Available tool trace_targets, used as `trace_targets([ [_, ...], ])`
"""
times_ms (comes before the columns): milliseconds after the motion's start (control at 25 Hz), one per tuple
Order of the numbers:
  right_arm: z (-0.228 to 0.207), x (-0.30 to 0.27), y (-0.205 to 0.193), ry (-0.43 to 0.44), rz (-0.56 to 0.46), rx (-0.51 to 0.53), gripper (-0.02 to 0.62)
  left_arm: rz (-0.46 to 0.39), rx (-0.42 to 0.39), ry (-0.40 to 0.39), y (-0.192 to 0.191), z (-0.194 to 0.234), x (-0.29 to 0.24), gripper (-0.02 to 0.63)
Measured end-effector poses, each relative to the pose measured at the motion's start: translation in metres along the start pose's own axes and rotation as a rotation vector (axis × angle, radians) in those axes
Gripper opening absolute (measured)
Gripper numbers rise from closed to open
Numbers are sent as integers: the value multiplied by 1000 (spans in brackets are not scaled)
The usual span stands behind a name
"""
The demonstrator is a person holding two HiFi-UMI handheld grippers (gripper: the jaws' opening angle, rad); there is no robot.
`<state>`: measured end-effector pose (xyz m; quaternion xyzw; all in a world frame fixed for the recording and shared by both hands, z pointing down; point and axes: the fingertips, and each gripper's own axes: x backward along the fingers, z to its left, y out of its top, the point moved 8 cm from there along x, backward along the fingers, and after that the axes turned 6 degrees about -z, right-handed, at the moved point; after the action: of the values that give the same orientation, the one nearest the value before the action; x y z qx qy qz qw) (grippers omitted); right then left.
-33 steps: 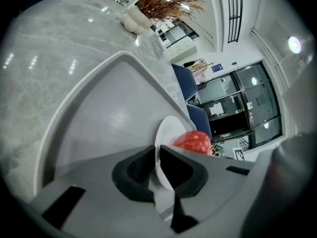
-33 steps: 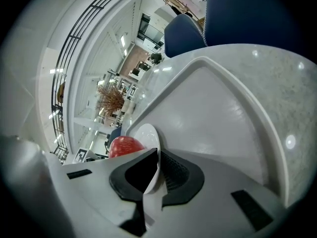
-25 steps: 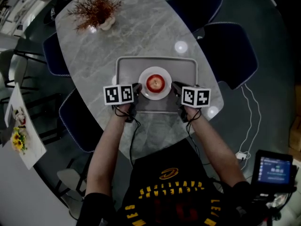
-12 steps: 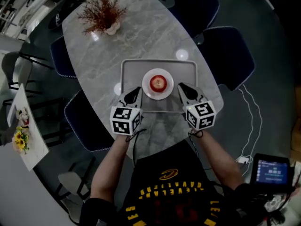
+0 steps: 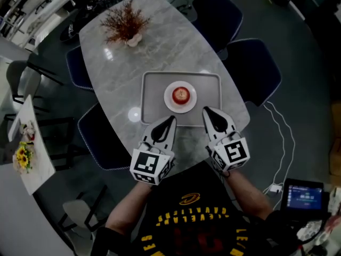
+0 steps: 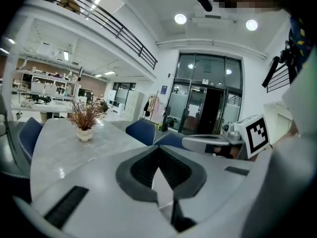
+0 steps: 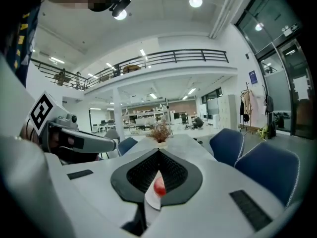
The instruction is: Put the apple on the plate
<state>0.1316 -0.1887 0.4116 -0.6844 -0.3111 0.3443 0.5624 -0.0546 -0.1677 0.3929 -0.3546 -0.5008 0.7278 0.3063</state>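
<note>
On the marble table (image 5: 160, 52) there's a grey tray (image 5: 152, 97), and right in the middle of it sits a small white plate (image 5: 169, 101) with the red apple (image 5: 181, 94) dead centre on it, upright as far as I can tell. So honestly, going by the task, this looks done: apple's on the plate, nothing is touching it, and nothing seems off about where it rests. Both tools hang on the near side of the tray, clear of it, over the table edge closest to the person. The left gripper (image 5: 169, 121) points toward the tray's near left part, and its own camera shows the two jaws closed tip to tip with nothing pinched between them, just a thin sliver of light below where they meet. The right gripper (image 5: 209, 112) is the same story, jaws together and empty, and in its view you can catch a bit of red from the apple through that narrow slit, which tells me it's aimed roughly at the plate from a distance. Neither one is carrying anything. Further up the table there's a dried plant (image 5: 125, 24) in a little pale vase, well away from the tray, plus dark blue chairs (image 5: 250, 68) around the sides. My read is that there's nothing left to do here except maybe lower the hands; if anything were to go wrong it'd be bumping the tray, but both grippers are clear of it.
</note>
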Motion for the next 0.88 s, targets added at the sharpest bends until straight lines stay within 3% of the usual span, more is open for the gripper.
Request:
trace_targets([
  [200, 64, 38, 42, 0, -89, 14, 6, -84, 39, -64, 28, -30, 64, 2],
  [480, 105, 55, 70, 6, -175, 131, 6, -160, -89, -57, 46, -61, 95, 2],
  [720, 136, 75, 82, 17, -238, 174, 6, -212, -99, -60, 52, -75, 121, 2],
  [880, 178, 96, 89, 15, -257, 202, 6, -245, -111, -79, 57, -80, 164, 2],
])
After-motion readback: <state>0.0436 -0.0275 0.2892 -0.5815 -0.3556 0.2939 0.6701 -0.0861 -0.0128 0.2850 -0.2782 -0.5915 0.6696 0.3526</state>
